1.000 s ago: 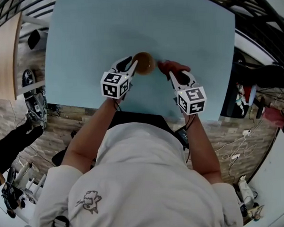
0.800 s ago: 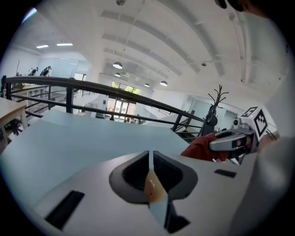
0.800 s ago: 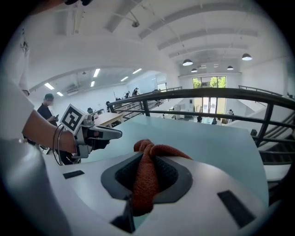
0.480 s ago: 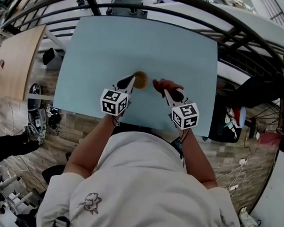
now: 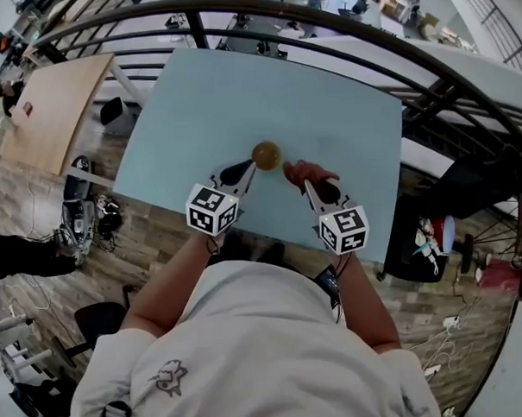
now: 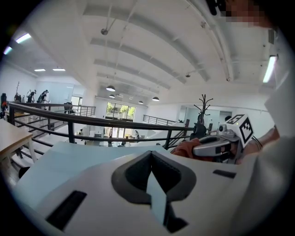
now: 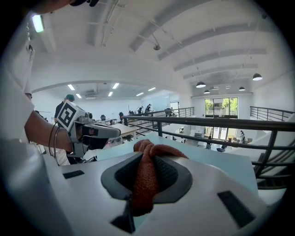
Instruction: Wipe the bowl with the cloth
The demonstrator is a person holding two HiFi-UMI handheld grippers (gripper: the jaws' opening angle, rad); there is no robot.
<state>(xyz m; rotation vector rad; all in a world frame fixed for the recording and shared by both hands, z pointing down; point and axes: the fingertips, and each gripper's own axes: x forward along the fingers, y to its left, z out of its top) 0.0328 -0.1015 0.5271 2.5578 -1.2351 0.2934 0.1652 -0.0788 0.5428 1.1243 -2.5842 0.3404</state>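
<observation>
Head view: left gripper (image 5: 247, 167) has just clamped shut, empty, beside bowl (image 5: 266, 155); right gripper (image 5: 313, 185) grips cloth (image 5: 301, 169); wiping apparently not begun.

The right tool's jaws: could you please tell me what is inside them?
A rust-red cloth is pinched in the right tool, bunched end sticking out past the tips. How far it reaches back cannot be seen; the tool's body covers that.
</observation>
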